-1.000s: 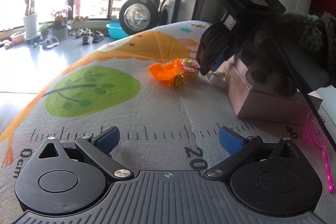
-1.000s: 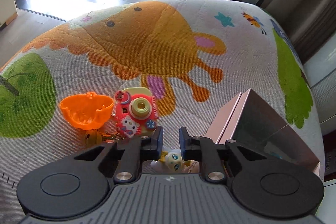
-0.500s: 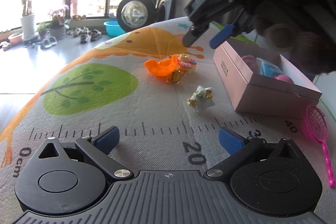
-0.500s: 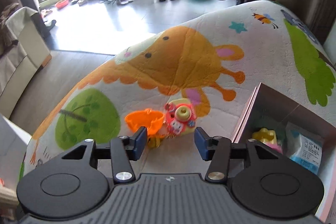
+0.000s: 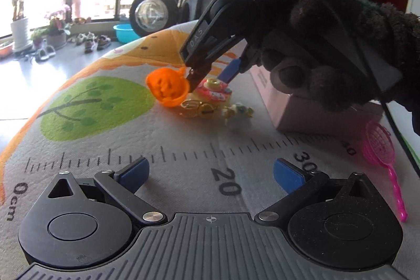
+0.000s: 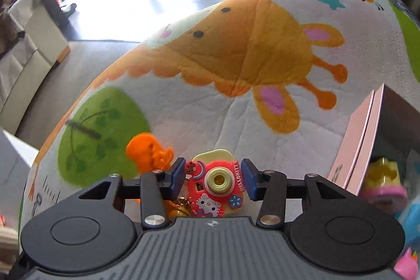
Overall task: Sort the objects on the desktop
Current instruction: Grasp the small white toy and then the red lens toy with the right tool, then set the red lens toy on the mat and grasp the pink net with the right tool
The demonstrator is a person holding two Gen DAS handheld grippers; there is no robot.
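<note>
A pink and yellow toy camera lies on the cartoon play mat. My right gripper is open, one blue pad on each side of the camera with small gaps. It also shows in the left wrist view, low over the camera. An orange pumpkin cup lies tipped just left of it. A small white and yellow figurine lies to the right. My left gripper is open and empty above the mat's ruler marks.
A pink open box stands at the right and holds several small toys. A pink toy net lies near the box. Gold rings lie by the cup. The mat's far edge drops to the floor.
My right gripper has come down from above the mat onto the toy camera, jaws open around it. The orange cup has tipped onto its side. My left gripper has stayed still.
</note>
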